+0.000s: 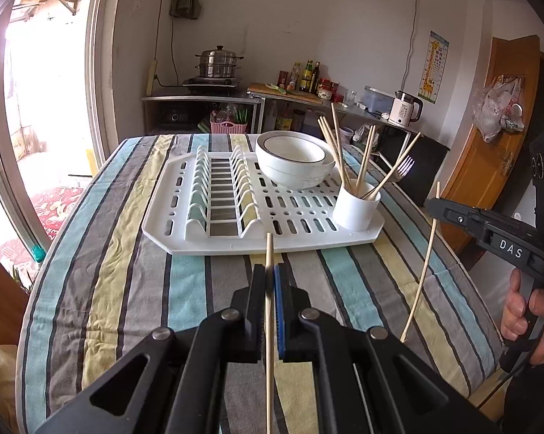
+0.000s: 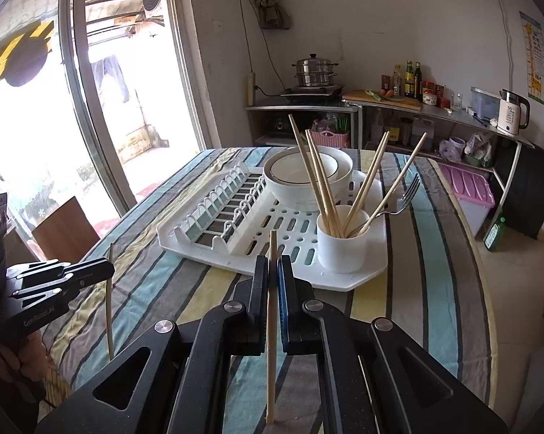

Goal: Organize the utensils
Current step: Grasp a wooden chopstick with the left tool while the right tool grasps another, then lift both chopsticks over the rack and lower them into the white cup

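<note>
Table: a striped cloth (image 1: pixel 127 253) covers it; everything in play sits on it or hangs above it.
Drying rack: the white plastic rack (image 1: pixel 185 188) lies flat near the middle of the table, its plate slots empty.
Bowls: two white bowls (image 1: pixel 293 159) are nested on the rack's far side, just behind the cup.
Cup: a white cup (image 1: pixel 355 206) stands upright on the rack's near right corner. It already holds several chopsticks (image 1: pixel 335 148) and a fork (image 1: pixel 404 168), all leaning outward.
Left gripper: the left gripper (image 1: pixel 270 285) has its jaws pressed together on one chopstick (image 1: pixel 270 253), which stands roughly upright with its top poking above the pads, in the air over the cloth in front of the rack.
Right gripper: the right gripper (image 2: pixel 272 278) is likewise pinching a second chopstick (image 2: pixel 273 246), roughly upright and clear of the table, in front of the cup.
Step in hand: both sticks look picked up and on their way to the cup; neither is in it yet.
Next move: each stick's lower end must come over the cup's mouth, then go down into a gap between the leaning sticks before the jaws let go. The two grippers are close, so going one at a time seems wise.
Risk: a knock on the leaning sticks or the fork could tip the cup.
</note>
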Demonstrator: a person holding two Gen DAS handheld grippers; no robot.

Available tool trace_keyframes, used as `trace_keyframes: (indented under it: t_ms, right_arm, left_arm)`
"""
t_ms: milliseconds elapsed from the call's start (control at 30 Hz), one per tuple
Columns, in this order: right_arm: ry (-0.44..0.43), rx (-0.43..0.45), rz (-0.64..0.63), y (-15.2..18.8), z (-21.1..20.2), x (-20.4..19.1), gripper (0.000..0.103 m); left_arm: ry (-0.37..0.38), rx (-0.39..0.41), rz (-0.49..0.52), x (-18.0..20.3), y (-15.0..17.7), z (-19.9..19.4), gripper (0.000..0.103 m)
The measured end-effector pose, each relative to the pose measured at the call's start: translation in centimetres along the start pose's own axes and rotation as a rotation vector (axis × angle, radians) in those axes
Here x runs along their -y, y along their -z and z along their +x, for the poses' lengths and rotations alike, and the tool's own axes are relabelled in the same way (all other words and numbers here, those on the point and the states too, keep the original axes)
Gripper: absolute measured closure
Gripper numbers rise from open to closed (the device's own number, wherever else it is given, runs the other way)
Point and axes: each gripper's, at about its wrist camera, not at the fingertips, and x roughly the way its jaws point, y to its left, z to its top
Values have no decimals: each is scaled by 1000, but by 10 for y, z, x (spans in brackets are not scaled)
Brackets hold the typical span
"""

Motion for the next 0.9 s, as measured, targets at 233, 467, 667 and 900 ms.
trace_keyframes:
  t_ms: [233,467,667,900]
  right_arm:
    - [7,56,13,0,-27,5,98]
    - [16,79,19,0,-37,9,98]
    - [29,94,22,-4,-43,13,98]
    - [43,110,37,-15,-41,24,98]
  left_arm:
    - [23,43,22,11,-6,-16,98]
    - [54,72,27,17,-11,-27,98]
    - [73,72,30,22,-20,-23,98]
    - [93,72,79,40,-43,-14,98]
